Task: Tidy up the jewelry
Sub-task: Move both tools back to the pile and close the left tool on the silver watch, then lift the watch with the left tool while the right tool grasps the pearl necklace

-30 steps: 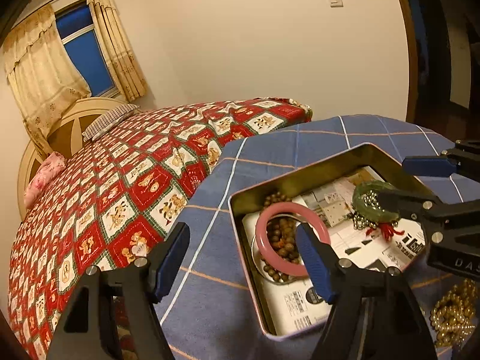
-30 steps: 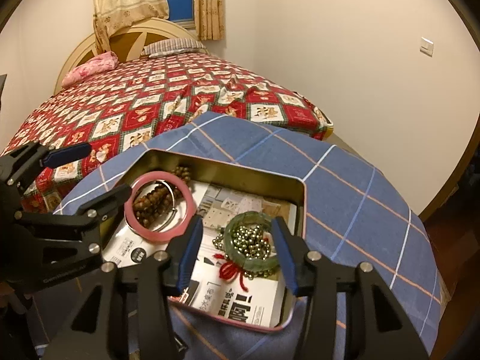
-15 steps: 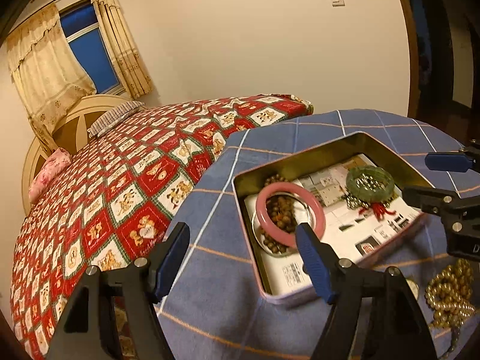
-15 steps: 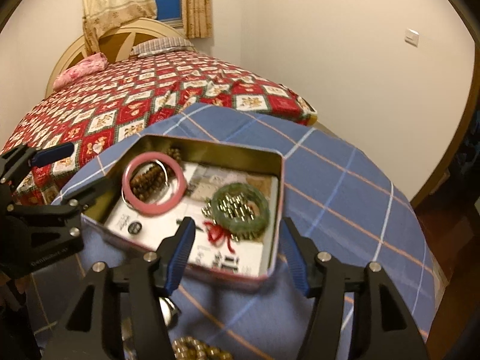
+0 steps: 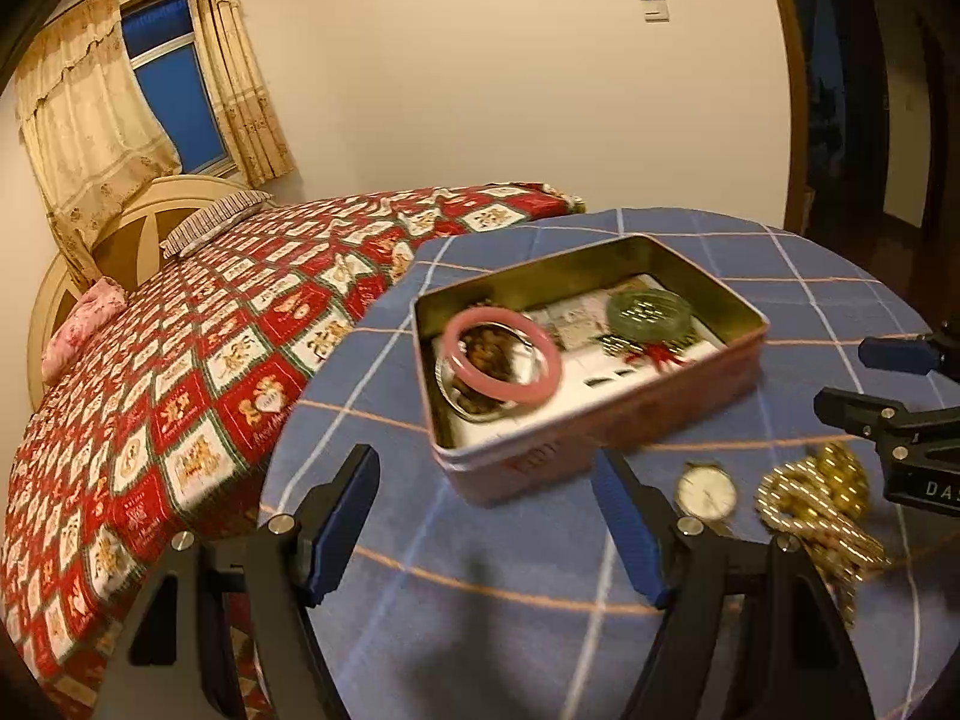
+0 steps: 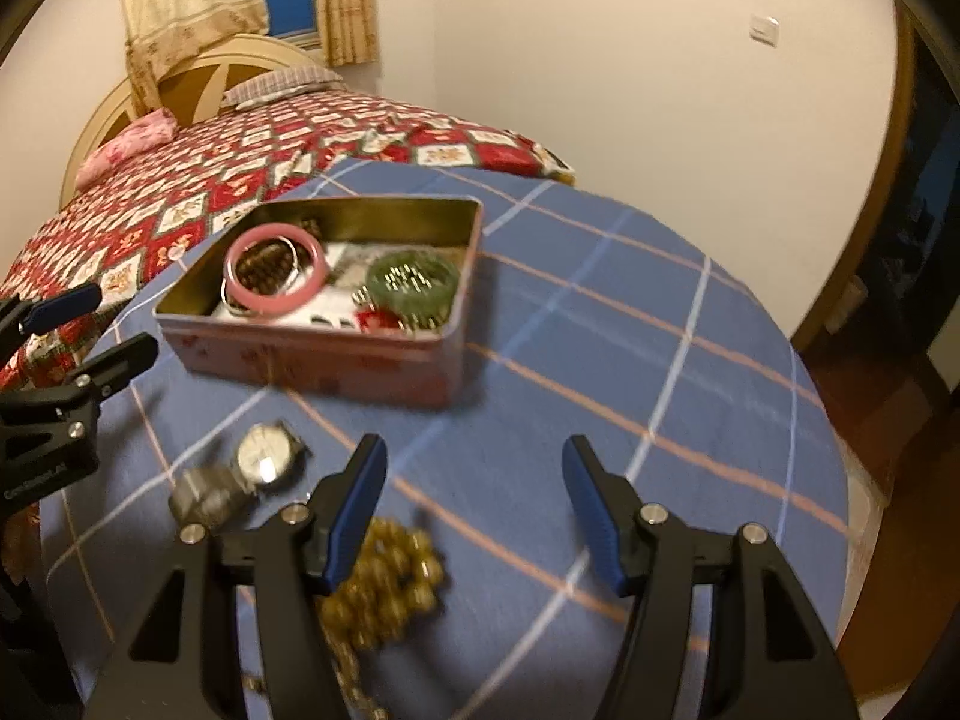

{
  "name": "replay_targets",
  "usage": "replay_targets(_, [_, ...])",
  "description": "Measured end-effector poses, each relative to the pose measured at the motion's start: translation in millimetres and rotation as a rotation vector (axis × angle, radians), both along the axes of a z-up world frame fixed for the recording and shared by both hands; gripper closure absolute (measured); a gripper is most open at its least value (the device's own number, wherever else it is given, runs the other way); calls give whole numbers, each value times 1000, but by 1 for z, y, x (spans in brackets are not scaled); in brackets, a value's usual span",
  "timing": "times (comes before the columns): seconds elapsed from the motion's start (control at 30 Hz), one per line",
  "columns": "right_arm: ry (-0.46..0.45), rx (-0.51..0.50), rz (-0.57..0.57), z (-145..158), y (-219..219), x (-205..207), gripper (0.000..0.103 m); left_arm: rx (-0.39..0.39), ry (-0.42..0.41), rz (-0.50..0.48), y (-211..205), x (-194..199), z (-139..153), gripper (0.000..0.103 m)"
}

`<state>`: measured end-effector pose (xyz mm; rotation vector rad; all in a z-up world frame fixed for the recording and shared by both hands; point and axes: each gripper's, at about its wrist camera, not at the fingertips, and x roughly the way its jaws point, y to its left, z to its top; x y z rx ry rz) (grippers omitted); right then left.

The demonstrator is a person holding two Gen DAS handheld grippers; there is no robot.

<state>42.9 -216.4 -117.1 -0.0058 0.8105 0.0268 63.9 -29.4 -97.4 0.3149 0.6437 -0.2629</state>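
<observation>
An open pink tin (image 5: pixel 600 438) (image 6: pixel 312 354) stands on the blue checked table. In it lie a pink bangle (image 5: pixel 503 362) (image 6: pixel 277 276), a green bangle (image 5: pixel 650 313) (image 6: pixel 413 283) with a red tassel, and brown beads. A wristwatch (image 5: pixel 706 492) (image 6: pixel 264 461) and a gold bead necklace (image 5: pixel 810 504) (image 6: pixel 384 588) lie on the cloth in front of the tin. My left gripper (image 5: pixel 486 522) is open and empty, near the tin's front. My right gripper (image 6: pixel 474 504) is open and empty, beside the necklace.
The round table (image 6: pixel 660 360) is covered by a blue checked cloth and its edge drops off on the right. A bed with a red patterned cover (image 5: pixel 210 348) stands behind and left of it. A dark doorway (image 5: pixel 870 90) is at the right.
Both grippers have pulled back from over the tin toward the table's near side. The green bangle stays in the tin. The watch and gold necklace have come into view.
</observation>
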Motion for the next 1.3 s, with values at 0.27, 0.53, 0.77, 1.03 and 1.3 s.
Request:
replay_targets(0.27, [-8, 5, -29, -3, -5, -25, 38, 3, 11, -19, -14, -24, -6, 30])
replay_targets(0.53, [-32, 36, -59, -6, -12, -38, 36, 32, 18, -45, -28, -35, -11, 30])
replay_targets(0.77, [-52, 68, -81, -4, -18, -43, 32, 48, 21, -72, -40, -41, -15, 30])
replay_targets(1.03, [-54, 69, -81, -4, -18, -45, 31, 27, 92, -92, -43, -29, -32, 35])
replay_targets(1.3, [-51, 69, -76, -5, -15, -47, 31, -18, 155, -173, -44, -25, -36, 88])
